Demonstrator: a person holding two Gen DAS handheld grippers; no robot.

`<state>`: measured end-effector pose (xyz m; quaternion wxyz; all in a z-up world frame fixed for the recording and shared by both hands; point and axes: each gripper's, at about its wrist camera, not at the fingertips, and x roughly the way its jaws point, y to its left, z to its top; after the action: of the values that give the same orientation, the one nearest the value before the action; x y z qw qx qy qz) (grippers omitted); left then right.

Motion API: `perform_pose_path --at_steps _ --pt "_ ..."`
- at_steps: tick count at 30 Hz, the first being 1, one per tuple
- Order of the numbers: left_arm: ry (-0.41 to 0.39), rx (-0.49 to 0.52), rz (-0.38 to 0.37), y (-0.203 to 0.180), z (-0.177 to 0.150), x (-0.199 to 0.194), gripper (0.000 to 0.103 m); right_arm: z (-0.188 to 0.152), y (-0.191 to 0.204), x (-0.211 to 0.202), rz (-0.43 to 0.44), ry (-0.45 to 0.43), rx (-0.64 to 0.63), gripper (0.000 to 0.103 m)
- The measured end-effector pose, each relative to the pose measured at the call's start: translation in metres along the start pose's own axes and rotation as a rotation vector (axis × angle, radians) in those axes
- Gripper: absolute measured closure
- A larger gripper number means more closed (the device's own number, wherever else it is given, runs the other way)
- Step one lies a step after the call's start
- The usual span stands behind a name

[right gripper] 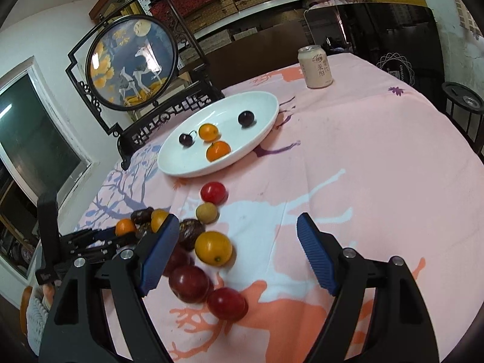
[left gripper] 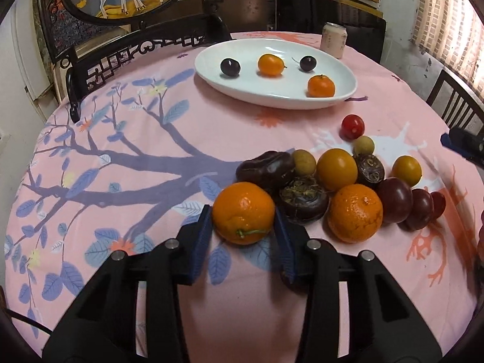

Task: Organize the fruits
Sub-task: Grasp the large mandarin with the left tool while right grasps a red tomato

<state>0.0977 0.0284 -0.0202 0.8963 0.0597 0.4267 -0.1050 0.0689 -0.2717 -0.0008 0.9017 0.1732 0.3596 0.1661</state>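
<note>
A: Nearest, at the bottom of the left wrist view, what has the left hand-held gripper [left gripper: 243, 214] got?

B: Its two blue pads sit against both sides of a mandarin [left gripper: 243, 211] that rests on the pink cloth of the bench [left gripper: 151, 272]; the jaws are narrow, clamped on that fruit.

A: And the right hand-held gripper [right gripper: 239, 227]?

B: Jaws wide, nothing between the pads. A yellow-orange fruit [right gripper: 213, 248] lies just inside its left pad, with two dark red plums [right gripper: 190, 283] lower down.

A: Room to move?

B: The heap crowds the centre right of the left view: a second mandarin [left gripper: 354, 213], dark water chestnuts [left gripper: 303, 201] and small tan fruits touch or nearly touch. Left of the gripped mandarin the cloth is bare out to the bench's round edge.

A: Farther off?

B: A red cherry tomato [left gripper: 352, 126] sits apart, between heap and white plate [left gripper: 211, 69]. The plate holds two dark cherries and two orange fruits, all well apart. Beyond its far rim stands a can [left gripper: 333, 40], near the bench's back edge; a carved screen [right gripper: 130, 60] stands at the upper left.
</note>
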Motion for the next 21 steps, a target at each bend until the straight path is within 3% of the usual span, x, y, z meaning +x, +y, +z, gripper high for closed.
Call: perform_pose_path --at_steps 6,13,16,21 --pt "-0.023 -0.016 0.074 0.005 0.001 -0.007 0.062 -0.025 0.008 0.0 -0.011 0.086 -0.056 0.025" --pt "-0.049 -0.031 0.075 0.01 0.003 -0.015 0.062 -0.052 0.02 0.011 -0.03 0.216 -0.11 0.045" --pt "-0.052 -0.02 0.071 0.007 0.002 -0.016 0.061 -0.052 0.019 0.011 -0.033 0.212 -0.108 0.048" --pt "-0.044 -0.013 0.054 0.004 0.001 -0.014 0.061 -0.052 0.017 0.016 -0.026 0.226 -0.1 0.07"
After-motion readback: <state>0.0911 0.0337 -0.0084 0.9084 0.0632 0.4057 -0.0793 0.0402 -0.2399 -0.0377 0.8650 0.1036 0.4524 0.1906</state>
